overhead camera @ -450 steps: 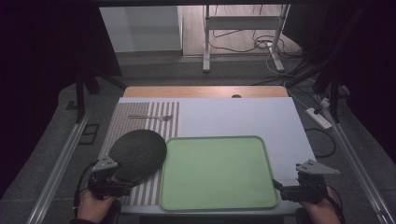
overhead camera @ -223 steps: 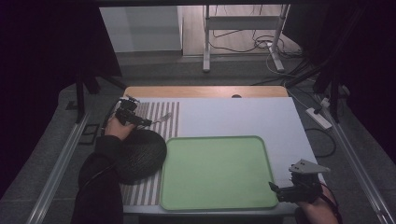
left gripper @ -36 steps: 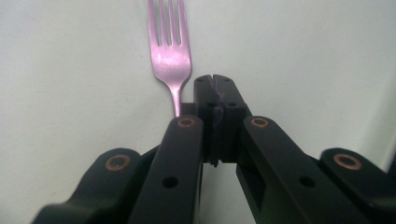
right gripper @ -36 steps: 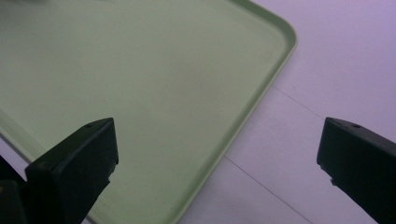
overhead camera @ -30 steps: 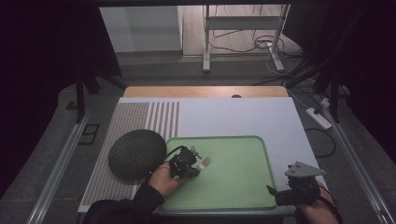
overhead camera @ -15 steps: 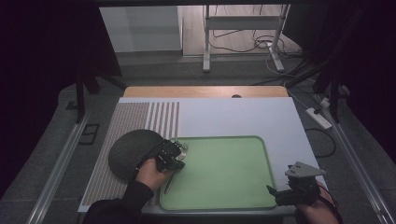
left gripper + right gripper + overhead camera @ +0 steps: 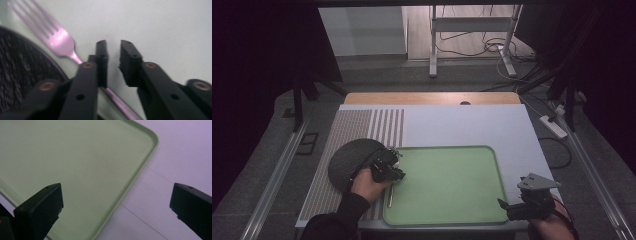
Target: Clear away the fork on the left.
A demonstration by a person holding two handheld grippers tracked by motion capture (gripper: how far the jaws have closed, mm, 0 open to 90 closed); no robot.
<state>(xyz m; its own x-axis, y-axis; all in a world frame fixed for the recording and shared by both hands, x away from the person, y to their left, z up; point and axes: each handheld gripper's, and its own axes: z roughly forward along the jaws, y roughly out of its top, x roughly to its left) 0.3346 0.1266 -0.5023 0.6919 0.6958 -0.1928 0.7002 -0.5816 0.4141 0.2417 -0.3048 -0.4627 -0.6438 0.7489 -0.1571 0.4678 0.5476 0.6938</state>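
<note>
The left gripper (image 7: 113,53) has just been opening its jaws to a narrow gap with nothing between them; the fork (image 7: 56,37) lies on the green tray (image 7: 452,180) at its left edge, just beside the dark plate (image 7: 352,160), its handle passing under the gripper's left jaw and its tines pointing away. The right gripper (image 7: 115,202) hangs with jaws spread wide and empty over the tray's near right corner.
</note>
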